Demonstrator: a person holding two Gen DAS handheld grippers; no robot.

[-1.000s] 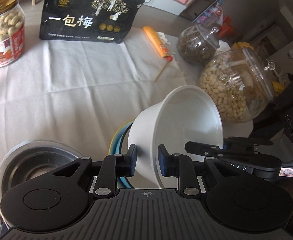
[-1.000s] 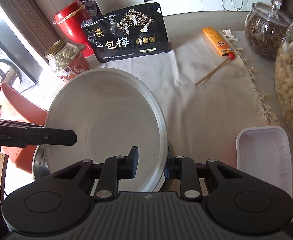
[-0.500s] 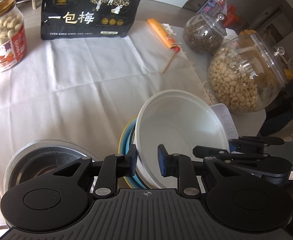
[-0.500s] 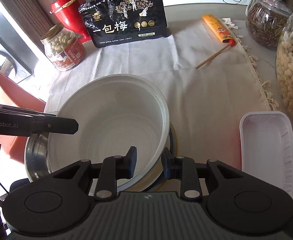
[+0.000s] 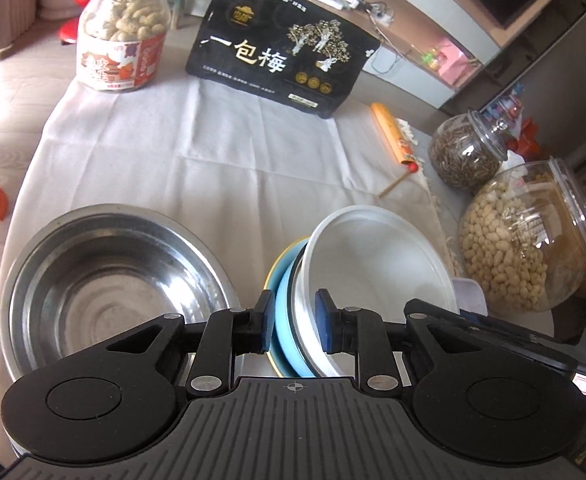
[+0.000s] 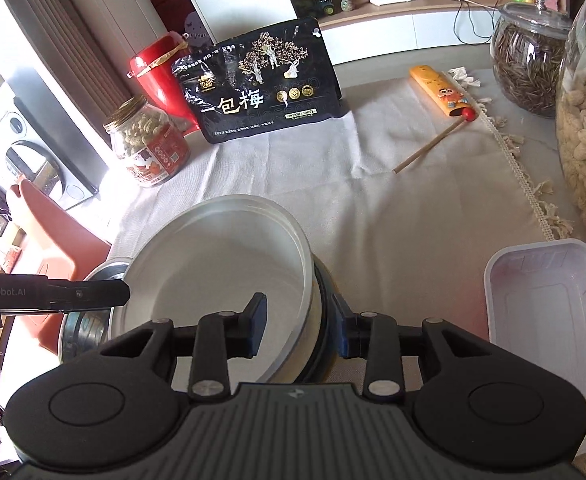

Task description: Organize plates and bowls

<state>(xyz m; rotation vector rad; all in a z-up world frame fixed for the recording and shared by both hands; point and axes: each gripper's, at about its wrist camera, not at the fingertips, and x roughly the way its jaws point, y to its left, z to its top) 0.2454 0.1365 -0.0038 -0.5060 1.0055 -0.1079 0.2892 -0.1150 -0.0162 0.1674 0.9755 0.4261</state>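
A white plastic bowl [image 5: 377, 268] sits nested in a blue bowl [image 5: 287, 320] with a yellow rim, on the white tablecloth. My left gripper [image 5: 293, 326] is open, its jaws astride the near rims of both bowls. A steel bowl [image 5: 109, 276] stands to its left. In the right wrist view the white bowl [image 6: 221, 268] rests in the dark-sided bowl [image 6: 323, 332]. My right gripper [image 6: 299, 330] is open, its jaws astride both rims. The steel bowl [image 6: 89, 320] shows partly at left, behind the left gripper's finger [image 6: 89, 294].
A white rectangular tray [image 6: 553, 320] lies at right. A peanut jar [image 5: 529, 240], a seed jar [image 5: 467, 152], a black snack bag [image 5: 277, 60], a nut jar [image 5: 123, 28] and an orange packet with a stick [image 5: 393, 136] stand farther back. A red chair [image 6: 53, 248] is at left.
The white bowl has come down from tilted to level and now rests in the blue bowl. Both grippers have widened their jaws and let go of the rim. The left camera has pulled back.
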